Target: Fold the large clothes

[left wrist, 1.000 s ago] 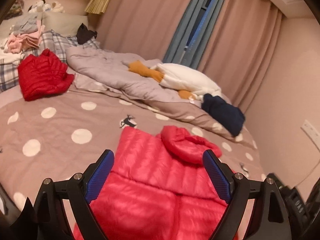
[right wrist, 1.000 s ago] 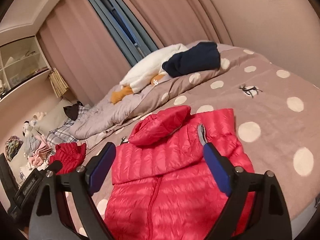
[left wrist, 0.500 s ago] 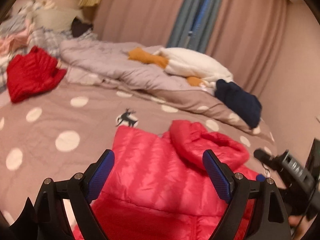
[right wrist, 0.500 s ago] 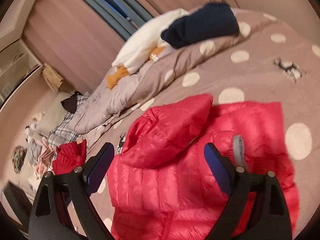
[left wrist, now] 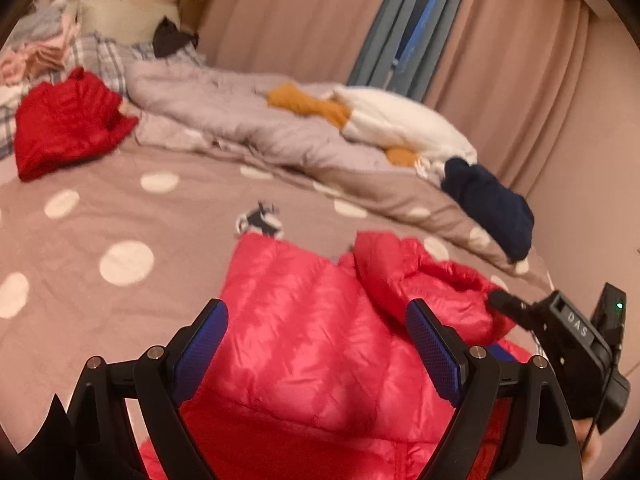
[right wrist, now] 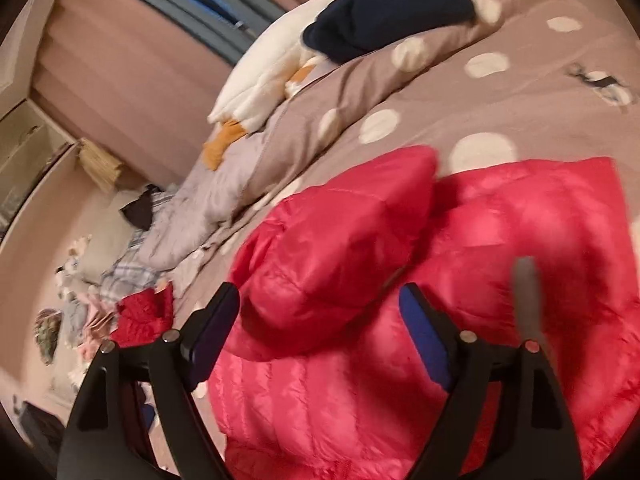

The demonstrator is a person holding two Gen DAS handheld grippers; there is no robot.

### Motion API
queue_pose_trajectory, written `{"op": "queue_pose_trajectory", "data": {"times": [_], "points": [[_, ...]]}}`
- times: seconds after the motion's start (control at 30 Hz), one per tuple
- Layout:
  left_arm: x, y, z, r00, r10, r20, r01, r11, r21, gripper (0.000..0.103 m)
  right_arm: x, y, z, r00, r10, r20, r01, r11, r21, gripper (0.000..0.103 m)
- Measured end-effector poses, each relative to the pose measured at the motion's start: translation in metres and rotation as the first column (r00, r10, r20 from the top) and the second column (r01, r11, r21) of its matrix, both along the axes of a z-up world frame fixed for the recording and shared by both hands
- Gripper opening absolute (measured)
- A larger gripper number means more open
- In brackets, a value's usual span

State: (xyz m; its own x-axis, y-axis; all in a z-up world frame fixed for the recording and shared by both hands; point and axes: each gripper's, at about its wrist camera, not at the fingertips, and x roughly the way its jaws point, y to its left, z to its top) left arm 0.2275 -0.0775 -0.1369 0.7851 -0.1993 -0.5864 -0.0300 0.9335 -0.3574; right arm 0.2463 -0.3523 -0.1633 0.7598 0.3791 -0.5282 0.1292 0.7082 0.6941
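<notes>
jacket (left wrist: 304, 344) hem cut off, bedside pile (right wrist: 76, 308) blurred

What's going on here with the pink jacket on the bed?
A person holds a gripper in each hand over a pink puffer jacket spread on the polka-dot bed. The left gripper is open above the jacket's body. The right gripper, just narrowing but gripping nothing, frames the hood. No fold has started.
</notes>
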Motion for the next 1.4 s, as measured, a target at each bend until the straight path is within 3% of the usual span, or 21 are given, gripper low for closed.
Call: {"op": "queue_pose_trajectory", "data": {"times": [0.03, 0.07, 0.1, 0.13, 0.17, 0.27, 0.43, 0.53, 0.6, 0.73, 0.87, 0.93, 1.03, 1.13, 1.23, 1.27, 1.3, 1.4], "points": [[0.001, 0.0, -0.003, 1.0, -0.006, -0.007, 0.006, 1.0, -0.007, 0.089, 0.004, -0.001, -0.005, 1.0, 0.013, -0.003, -0.012, 1.0, 0.028, 0.078], [0.001, -0.001, -0.005, 1.0, -0.003, -0.004, 0.003, 1.0, 0.001, 0.089, 0.006, -0.001, -0.009, 1.0, 0.018, -0.01, -0.017, 0.999, 0.038, 0.064], [0.001, -0.003, -0.006, 1.0, 0.003, 0.002, -0.003, 1.0, 0.02, 0.089, 0.007, -0.001, -0.014, 1.0, 0.013, -0.025, -0.012, 0.999, 0.03, 0.038], [0.001, -0.005, -0.008, 1.0, 0.01, 0.008, -0.01, 0.999, 0.042, 0.089, 0.007, -0.001, -0.016, 0.999, 0.001, -0.042, -0.001, 1.0, 0.004, 0.026], [0.001, -0.008, -0.01, 1.0, 0.02, 0.012, -0.021, 0.997, 0.072, 0.089, 0.006, 0.0, -0.017, 0.998, -0.012, -0.057, 0.01, 1.0, -0.026, 0.018], [0.003, -0.011, -0.016, 1.0, 0.015, -0.003, -0.015, 0.998, 0.062, 0.089, -0.006, 0.0, -0.012, 0.999, -0.03, -0.025, 0.028, 0.998, -0.057, 0.012], [0.002, -0.018, -0.019, 0.998, -0.045, -0.031, 0.045, 0.999, -0.002, 0.089, -0.032, 0.007, 0.001, 1.0, -0.018, 0.021, 0.02, 0.995, -0.1, 0.011], [0.0, -0.021, -0.019, 0.996, -0.077, -0.037, 0.075, 0.996, -0.039, 0.089, -0.039, 0.014, -0.003, 1.0, -0.018, -0.021, 0.014, 0.985, -0.173, 0.011], [0.0, -0.022, -0.021, 0.995, -0.089, -0.045, 0.086, 0.995, -0.059, 0.089, -0.042, 0.016, -0.014, 0.999, 0.007, -0.05, -0.015, 0.987, -0.158, 0.011], [0.003, -0.031, -0.033, 0.991, -0.095, -0.094, 0.095, 0.995, -0.007, 0.089, -0.055, 0.023, -0.033, 0.993, 0.042, -0.112, -0.066, 0.974, -0.215, 0.011], [0.014, -0.034, -0.055, 0.977, -0.103, -0.184, 0.098, 0.995, -0.037, 0.089, -0.056, 0.022, -0.038, 0.993, 0.044, -0.111, -0.068, 0.972, -0.224, 0.011], [0.015, -0.039, -0.061, 0.977, -0.078, -0.198, 0.085, 0.996, 0.029, 0.086, -0.056, 0.024, -0.04, 0.991, 0.05, -0.124, -0.079, 0.966, -0.244, 0.011], [0.005, -0.05, -0.065, 0.986, -0.067, -0.15, 0.089, 0.985, 0.146, 0.084, -0.054, 0.026, -0.04, 0.99, 0.055, -0.127, -0.088, 0.96, -0.265, 0.011], [-0.001, -0.062, -0.07, 0.987, -0.061, -0.146, 0.097, 0.964, 0.248, 0.084, -0.055, 0.019, -0.046, 0.989, 0.07, -0.134, -0.097, 0.973, -0.209, 0.014], [0.0, -0.059, -0.072, 0.986, -0.067, -0.15, 0.103, 0.965, 0.242, 0.084, -0.06, 0.012, -0.043, 0.989, 0.058, -0.139, -0.088, 0.972, -0.219, 0.019], [0.001, -0.058, -0.073, 0.986, -0.067, -0.151, 0.102, 0.967, 0.232, 0.084, -0.064, 0.012, -0.039, 0.99, 0.042, -0.131, -0.073, 0.969, -0.236, 0.027], [0.001, -0.056, -0.073, 0.986, -0.066, -0.152, 0.1, 0.969, 0.227, 0.084, -0.067, 0.012, -0.033, 0.992, 0.015, -0.125, -0.049, 0.96, -0.275, 0.036], [0.0, -0.057, -0.074, 0.987, -0.061, -0.148, 0.095, 0.969, 0.23, 0.084, -0.075, 0.018, -0.021, 0.998, -0.008, -0.06, -0.016, 0.923, -0.385, 0.043]]}}
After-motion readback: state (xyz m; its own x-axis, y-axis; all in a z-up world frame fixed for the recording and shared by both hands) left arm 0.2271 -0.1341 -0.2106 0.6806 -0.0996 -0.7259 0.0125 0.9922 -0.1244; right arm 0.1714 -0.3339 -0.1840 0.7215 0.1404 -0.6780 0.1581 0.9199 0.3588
